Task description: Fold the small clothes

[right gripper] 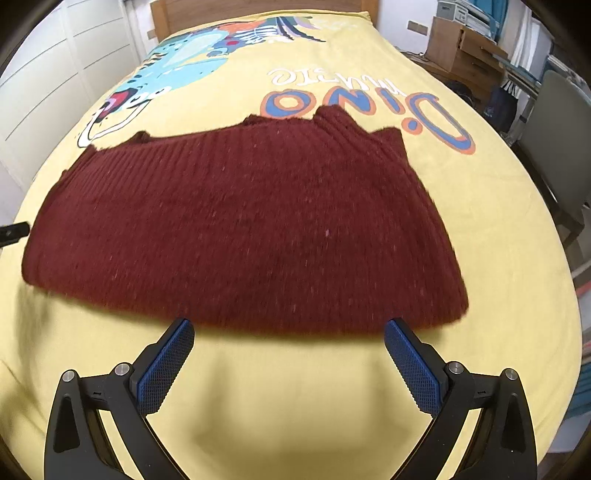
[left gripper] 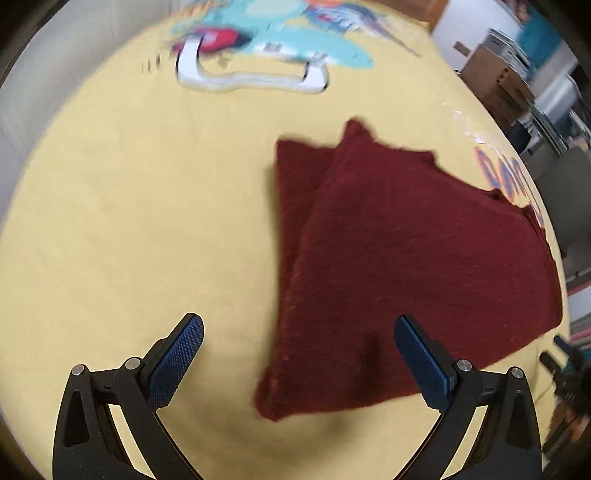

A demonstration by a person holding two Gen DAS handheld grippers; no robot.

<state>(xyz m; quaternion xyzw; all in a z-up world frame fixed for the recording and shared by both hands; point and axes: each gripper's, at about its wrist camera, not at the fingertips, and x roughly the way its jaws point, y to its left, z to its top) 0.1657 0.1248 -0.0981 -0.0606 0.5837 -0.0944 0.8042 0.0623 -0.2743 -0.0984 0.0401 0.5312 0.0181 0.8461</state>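
A dark red knitted garment (right gripper: 240,229) lies folded flat on the yellow bedspread (right gripper: 295,398). In the left wrist view the garment (left gripper: 406,266) lies ahead and to the right, with a folded layer showing along its left edge. My left gripper (left gripper: 299,354) is open and empty, its jaws straddling the garment's near left corner from above. My right gripper (right gripper: 290,354) is open and empty, just short of the garment's near edge. A bit of the left gripper (right gripper: 13,232) shows at the far left of the right wrist view.
The bedspread (left gripper: 129,221) carries a dinosaur print (right gripper: 184,62) and the word "Dino" (right gripper: 369,107). A wooden headboard (right gripper: 258,7) stands at the far end. White cupboard doors (right gripper: 55,74) are to the left. Boxes (right gripper: 458,48) and a chair (right gripper: 561,147) stand to the right.
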